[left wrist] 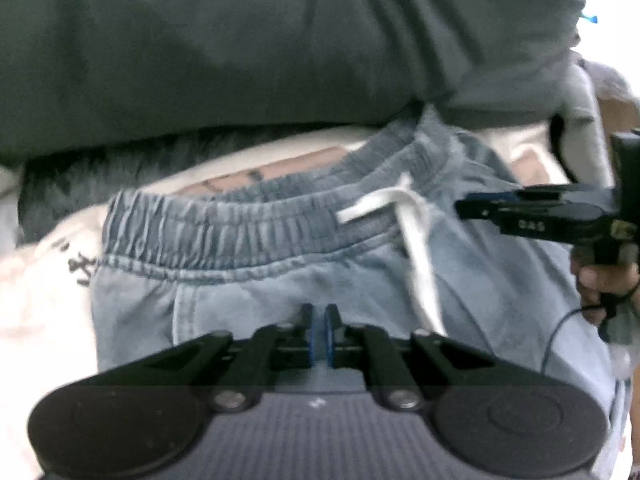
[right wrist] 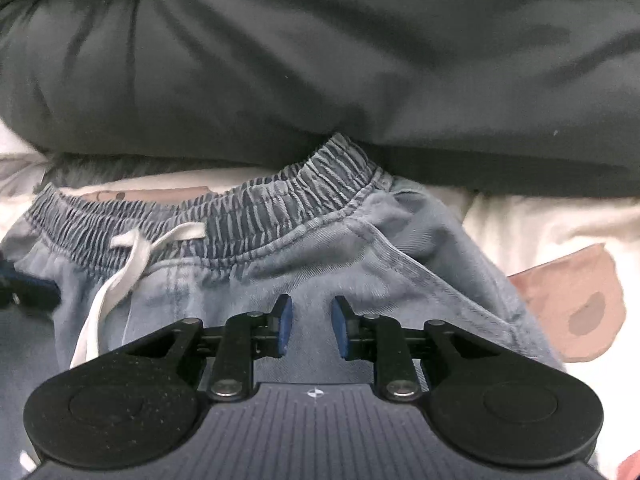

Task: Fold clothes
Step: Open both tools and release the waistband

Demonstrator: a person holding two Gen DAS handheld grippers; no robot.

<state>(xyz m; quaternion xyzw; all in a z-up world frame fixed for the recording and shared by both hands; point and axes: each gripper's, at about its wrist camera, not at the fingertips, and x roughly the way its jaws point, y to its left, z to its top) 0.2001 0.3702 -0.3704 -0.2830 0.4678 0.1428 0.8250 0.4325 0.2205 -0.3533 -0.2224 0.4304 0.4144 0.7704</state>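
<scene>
We see the light-blue denim shorts [left wrist: 280, 280] spread on a pale printed sheet [right wrist: 540, 232], waistband away from us. Our left gripper [left wrist: 319, 320] sits nearly closed over the fabric; our right gripper [right wrist: 312, 320] hovers narrowly parted above it.

A large dark grey-green cushion [left wrist: 240, 48] fills the upper half of both wrist views, its fabric creased and its lower edge bulging. Beneath it, at about 9 o'clock in the left view, a strip of grey fuzzy material [left wrist: 100, 168] shows. A cream sheet [right wrist: 540, 224] with brownish-pink printed shapes [right wrist: 572, 304] lies at 3 o'clock in the right view.
</scene>
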